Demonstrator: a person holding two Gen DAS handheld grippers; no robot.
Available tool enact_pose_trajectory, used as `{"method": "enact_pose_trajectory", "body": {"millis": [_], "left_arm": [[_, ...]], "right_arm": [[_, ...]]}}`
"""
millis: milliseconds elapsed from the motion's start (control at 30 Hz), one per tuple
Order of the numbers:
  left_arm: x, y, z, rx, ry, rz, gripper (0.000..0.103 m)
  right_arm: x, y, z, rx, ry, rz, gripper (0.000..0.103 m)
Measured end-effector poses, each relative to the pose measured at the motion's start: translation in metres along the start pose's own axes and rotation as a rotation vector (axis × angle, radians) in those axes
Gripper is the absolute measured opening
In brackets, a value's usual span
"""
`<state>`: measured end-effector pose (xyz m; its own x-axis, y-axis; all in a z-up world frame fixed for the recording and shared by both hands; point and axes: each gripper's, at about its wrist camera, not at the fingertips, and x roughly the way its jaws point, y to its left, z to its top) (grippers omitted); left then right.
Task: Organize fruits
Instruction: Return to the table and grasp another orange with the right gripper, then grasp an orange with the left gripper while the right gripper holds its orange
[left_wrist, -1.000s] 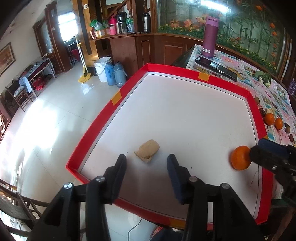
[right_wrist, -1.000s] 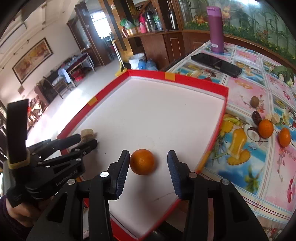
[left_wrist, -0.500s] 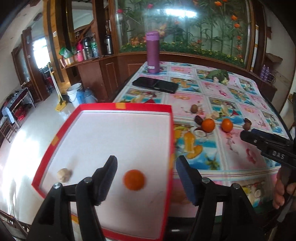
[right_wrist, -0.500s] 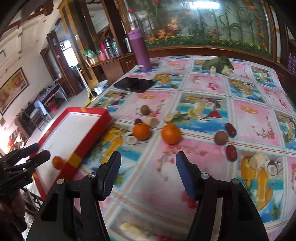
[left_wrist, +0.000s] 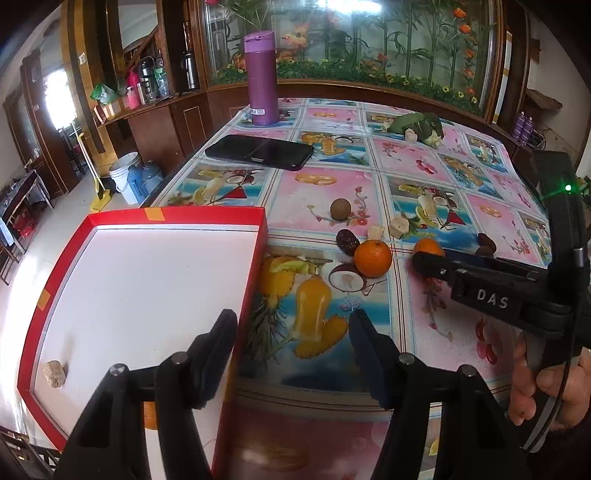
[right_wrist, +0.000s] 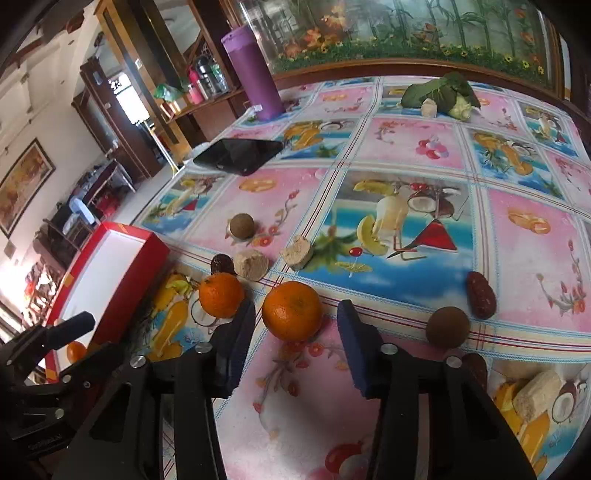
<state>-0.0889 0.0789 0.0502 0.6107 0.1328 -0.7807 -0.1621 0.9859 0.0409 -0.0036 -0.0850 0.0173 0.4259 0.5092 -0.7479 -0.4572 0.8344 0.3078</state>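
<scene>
A red-rimmed white tray (left_wrist: 258, 258) (right_wrist: 122, 295) lies at the table's left end, holding a tan chunk (left_wrist: 55, 373) and an orange (right_wrist: 75, 350). My right gripper (right_wrist: 295, 328) is open, its fingers on either side of an orange (right_wrist: 291, 310) on the tablecloth, just short of it. A second orange (right_wrist: 221, 294) (left_wrist: 373, 257) lies to its left. My left gripper (left_wrist: 291, 339) is open and empty above the tray's right rim. The right gripper shows in the left wrist view (left_wrist: 428, 258), hiding most of its orange (left_wrist: 428, 246).
Brown round fruits (right_wrist: 242, 225) (right_wrist: 447, 326), dark dates (right_wrist: 480, 294) (right_wrist: 222, 264) and tan chunks (right_wrist: 252, 264) (right_wrist: 297, 252) lie scattered. A black phone (right_wrist: 240, 153), purple bottle (right_wrist: 255, 74) and leafy greens (right_wrist: 439, 94) stand farther back.
The right gripper left the orange in the tray and swung right to a table orange. The left gripper swung right from the tan chunk to the tray's right rim and opened wider.
</scene>
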Motion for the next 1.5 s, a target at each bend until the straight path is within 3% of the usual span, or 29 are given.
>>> {"method": "enact_pose_trajectory", "body": {"millis": [200,500,600,667,900,1067,1233,1500], "left_arm": [[0.011,-0.017,0.011,0.03,0.006,-0.018,0.054],[0.039,-0.048,0.031,0.008,0.029,-0.071,0.054],[0.047,-0.053,0.034,0.0,0.032,-0.087,0.044],[0.052,-0.055,0.034,-0.004,0.045,-0.104,0.032],[0.041,-0.052,0.031,-0.022,0.004,-0.121,0.029],[-0.008,-0.039,0.029,-0.007,-0.11,-0.056,0.029],[-0.054,-0.008,0.02,0.009,-0.224,0.061,0.029],[-0.071,0.06,0.002,-0.067,-0.251,0.163,0.029]], "right_arm": [[-0.008,-0.008,-0.002,0.028,-0.033,-0.001,0.034],[-0.031,-0.038,0.005,0.178,-0.133,-0.02,0.034],[-0.031,-0.039,0.006,0.179,-0.136,-0.033,0.034],[-0.03,-0.04,0.007,0.182,-0.137,-0.034,0.034],[-0.034,-0.037,0.006,0.155,-0.177,-0.041,0.034],[-0.042,-0.024,0.003,0.089,-0.236,-0.023,0.034],[-0.05,0.0,-0.002,0.018,-0.285,0.018,0.034],[-0.044,0.089,-0.016,-0.049,-0.273,0.163,0.034]]}}
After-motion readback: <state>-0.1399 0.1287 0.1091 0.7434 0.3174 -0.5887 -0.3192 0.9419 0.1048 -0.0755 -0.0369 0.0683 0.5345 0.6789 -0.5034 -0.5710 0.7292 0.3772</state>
